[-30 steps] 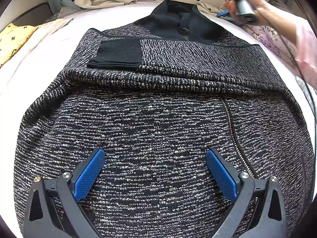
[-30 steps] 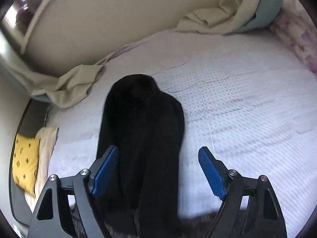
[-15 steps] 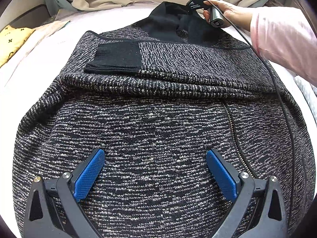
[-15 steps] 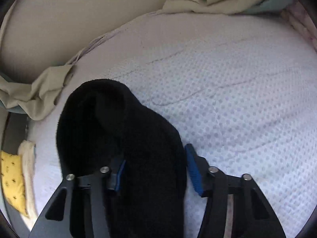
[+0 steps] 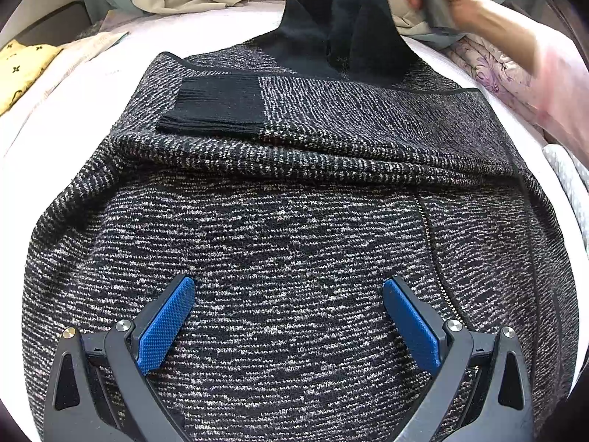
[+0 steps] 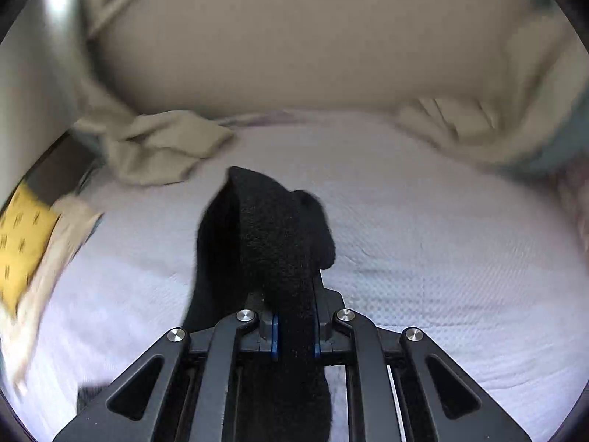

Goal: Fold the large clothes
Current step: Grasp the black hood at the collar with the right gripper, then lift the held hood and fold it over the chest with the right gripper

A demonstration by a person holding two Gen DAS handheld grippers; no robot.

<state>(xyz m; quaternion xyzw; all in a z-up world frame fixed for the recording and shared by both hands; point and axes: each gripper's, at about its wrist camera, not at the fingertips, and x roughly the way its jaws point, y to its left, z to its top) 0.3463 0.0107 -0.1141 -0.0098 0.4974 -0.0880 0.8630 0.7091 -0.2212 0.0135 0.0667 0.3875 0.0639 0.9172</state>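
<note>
Right wrist view — right gripper [image 6: 294, 335] clamped on black hood [image 6: 272, 228]; left gripper [image 5: 291, 326] spread wide.

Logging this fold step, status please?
Right gripper shut on black hood, lifted off bed. Left gripper open over knit jacket, touching nothing. Nothing in the way.

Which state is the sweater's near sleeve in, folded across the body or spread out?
Folded: the sleeve lies across the sweater body, its black cuff resting on top.
</note>
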